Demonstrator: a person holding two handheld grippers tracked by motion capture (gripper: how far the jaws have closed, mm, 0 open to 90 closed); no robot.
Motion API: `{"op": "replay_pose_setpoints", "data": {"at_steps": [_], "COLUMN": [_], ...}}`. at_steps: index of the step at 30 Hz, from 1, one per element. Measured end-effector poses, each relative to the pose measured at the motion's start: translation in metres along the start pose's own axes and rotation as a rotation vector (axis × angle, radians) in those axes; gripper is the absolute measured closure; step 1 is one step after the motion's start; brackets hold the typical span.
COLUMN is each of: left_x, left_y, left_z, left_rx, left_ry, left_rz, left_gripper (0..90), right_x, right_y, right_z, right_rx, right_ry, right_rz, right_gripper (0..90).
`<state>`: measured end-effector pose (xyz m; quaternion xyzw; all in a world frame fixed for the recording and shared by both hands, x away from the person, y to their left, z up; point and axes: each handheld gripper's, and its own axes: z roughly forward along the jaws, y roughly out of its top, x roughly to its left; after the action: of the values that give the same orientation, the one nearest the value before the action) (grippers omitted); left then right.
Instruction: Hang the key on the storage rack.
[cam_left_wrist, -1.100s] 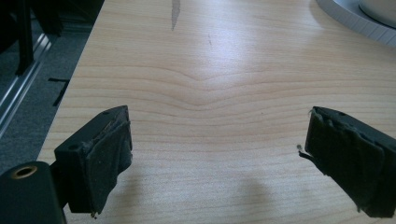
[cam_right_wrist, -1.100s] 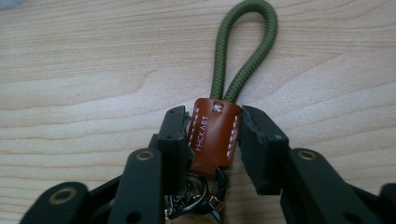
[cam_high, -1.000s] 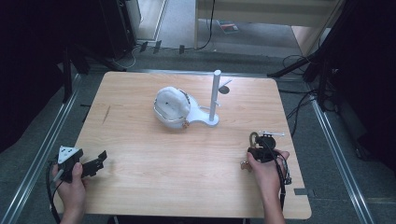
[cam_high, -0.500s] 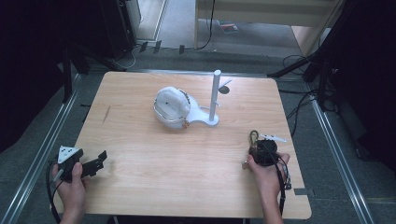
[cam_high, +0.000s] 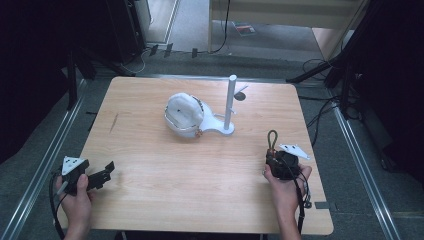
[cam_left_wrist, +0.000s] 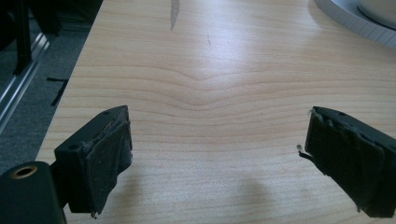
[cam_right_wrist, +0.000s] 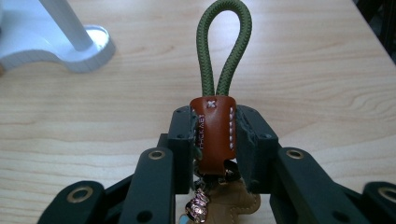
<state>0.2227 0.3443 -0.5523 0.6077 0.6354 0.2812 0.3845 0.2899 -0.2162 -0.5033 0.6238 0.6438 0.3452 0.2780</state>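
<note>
A key ring with a green cord loop (cam_right_wrist: 224, 46) and a brown leather sleeve (cam_right_wrist: 215, 135) is held in my right gripper (cam_right_wrist: 215, 128), which is shut on the sleeve. Small metal charms hang below the sleeve. In the high view the right gripper (cam_high: 273, 156) sits near the table's right front, and the key ring's loop (cam_high: 271, 140) points toward the far side. A white stand (cam_high: 230, 100) has an upright post on a flat base (cam_right_wrist: 56, 46) at mid-table. My left gripper (cam_high: 102, 172) rests at the front left, open, with bare wood between its pads (cam_left_wrist: 105, 158).
A white rounded object (cam_high: 182, 115) with a metal rim lies on the stand's base, left of the post; its edge (cam_left_wrist: 359, 18) shows in the left gripper view. A small dark disc (cam_high: 240, 96) lies behind the post. The wooden table (cam_high: 150, 200) has metal rails on both sides.
My right hand has shifted and risen slightly with the key ring, and the loop now points straight toward the far side. The left hand has not moved.
</note>
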Motion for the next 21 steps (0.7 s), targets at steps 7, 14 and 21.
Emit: {"op": "replay_pose_setpoints", "data": {"at_steps": [7,14,21], "left_x": [0.0,0.0,0.0], "left_y": [0.0,0.0,0.0], "left_z": [0.0,0.0,0.0], "left_rx": [0.001,0.001,0.001], "left_ry": [0.0,0.001,0.002], "left_rz": [0.0,0.0,0.0], "left_gripper": [7.8,7.8,7.8], "right_x": [0.007,0.014,0.022], "right_y": [0.002,0.004,0.006], "right_z": [-0.011,-0.019,-0.028], "right_rx": [-0.101,-0.184,-0.266], "right_ry": [0.012,0.026,0.049], "right_rz": [-0.023,-0.05,-0.083], "right_gripper": [69.9,69.9,69.9]}}
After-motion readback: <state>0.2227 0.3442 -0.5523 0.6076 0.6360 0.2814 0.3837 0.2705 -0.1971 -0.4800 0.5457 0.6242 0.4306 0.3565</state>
